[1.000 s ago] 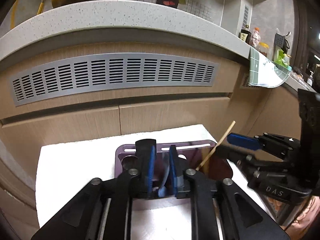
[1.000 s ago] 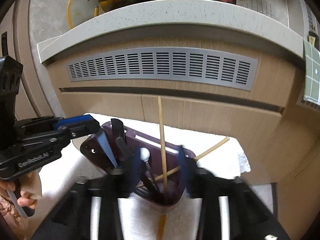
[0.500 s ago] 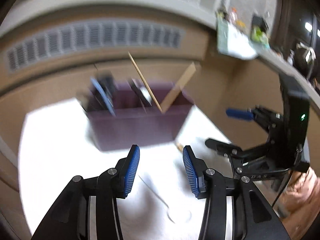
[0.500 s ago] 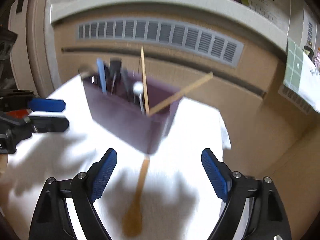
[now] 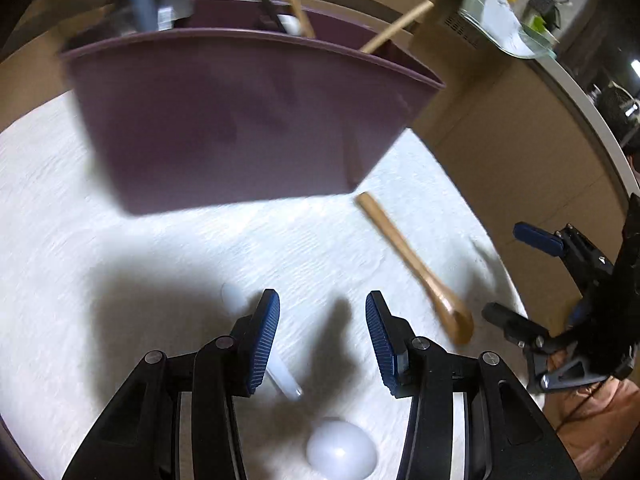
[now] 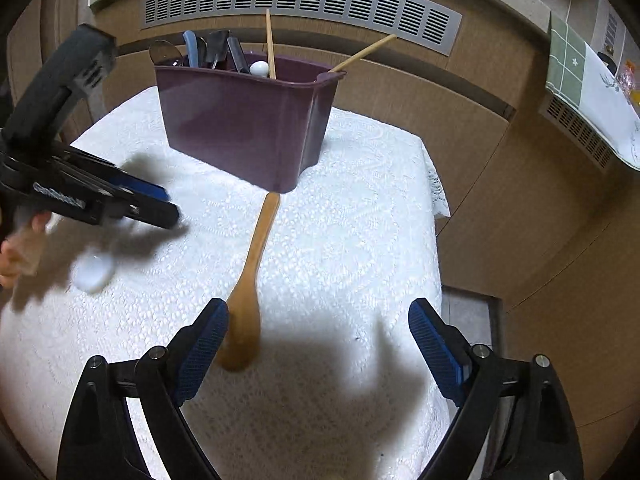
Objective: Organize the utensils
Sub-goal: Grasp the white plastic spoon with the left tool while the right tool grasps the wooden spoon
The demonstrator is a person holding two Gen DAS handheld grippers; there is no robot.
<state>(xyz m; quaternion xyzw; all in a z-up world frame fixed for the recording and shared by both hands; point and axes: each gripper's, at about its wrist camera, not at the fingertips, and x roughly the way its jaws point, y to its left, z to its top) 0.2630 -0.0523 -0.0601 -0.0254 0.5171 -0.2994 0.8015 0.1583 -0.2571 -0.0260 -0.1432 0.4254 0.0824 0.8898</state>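
A purple utensil holder (image 6: 248, 128) (image 5: 240, 120) stands on the white lace cloth (image 6: 340, 248), holding several utensils and two wooden chopsticks (image 6: 270, 44). A wooden spoon (image 6: 250, 280) (image 5: 416, 268) lies on the cloth in front of it. A white spoon (image 5: 340, 452) (image 6: 93, 270) lies to the left. My left gripper (image 5: 322, 344) is open and empty, low over the white spoon's handle. My right gripper (image 6: 320, 344) is wide open and empty, its left finger beside the wooden spoon's bowl.
The cloth-covered table (image 6: 424, 168) ends at right, with a drop to the floor. Wooden cabinet fronts with a grey vent grille (image 6: 304, 4) rise behind. A counter with a green-checked cloth (image 6: 580, 76) is at far right.
Both grippers have pulled back from above the holder and dropped low over the cloth. The right gripper has opened wide. The white spoon and wooden spoon have come into view.
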